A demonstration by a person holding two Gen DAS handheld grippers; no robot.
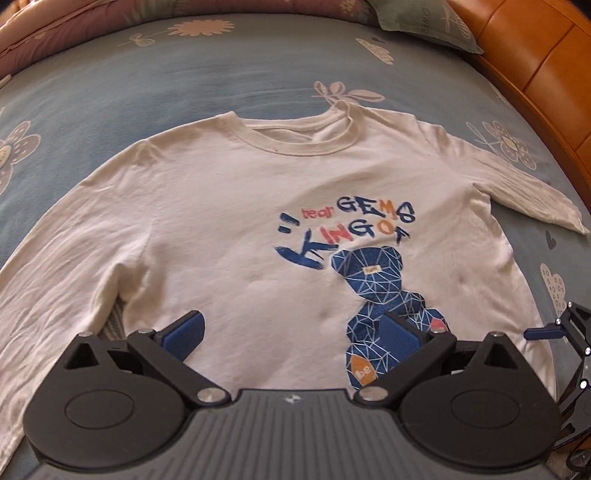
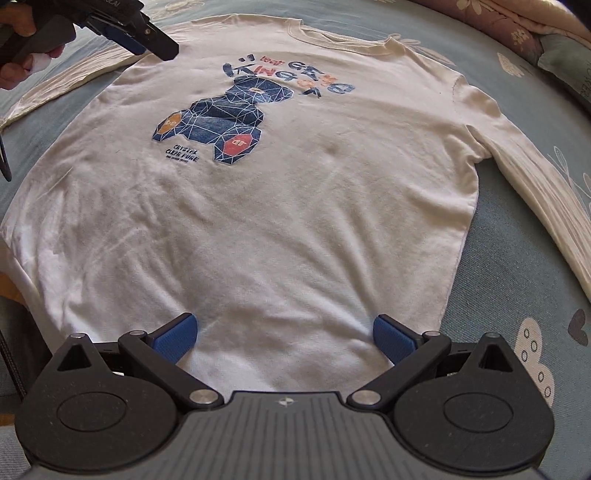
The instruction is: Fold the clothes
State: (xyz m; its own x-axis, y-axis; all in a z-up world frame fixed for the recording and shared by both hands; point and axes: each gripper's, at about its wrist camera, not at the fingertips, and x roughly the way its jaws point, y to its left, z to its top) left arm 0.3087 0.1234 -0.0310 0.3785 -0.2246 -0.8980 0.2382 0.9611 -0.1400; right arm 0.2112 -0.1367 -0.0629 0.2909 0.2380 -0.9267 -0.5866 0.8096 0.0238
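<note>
A white long-sleeved shirt with a blue bear print lies spread flat, front up, on a bed, both sleeves out to the sides. My left gripper is open over the shirt's lower body, nothing between its blue pads. My right gripper is open above the shirt near its hem, also holding nothing. In the right wrist view the left gripper shows at the top left, held by a hand. The right gripper's tip shows at the left view's right edge.
The bed has a blue sheet with a flower pattern. An orange padded bed frame runs along the right. A grey-green pillow and a pinkish quilt lie at the far end.
</note>
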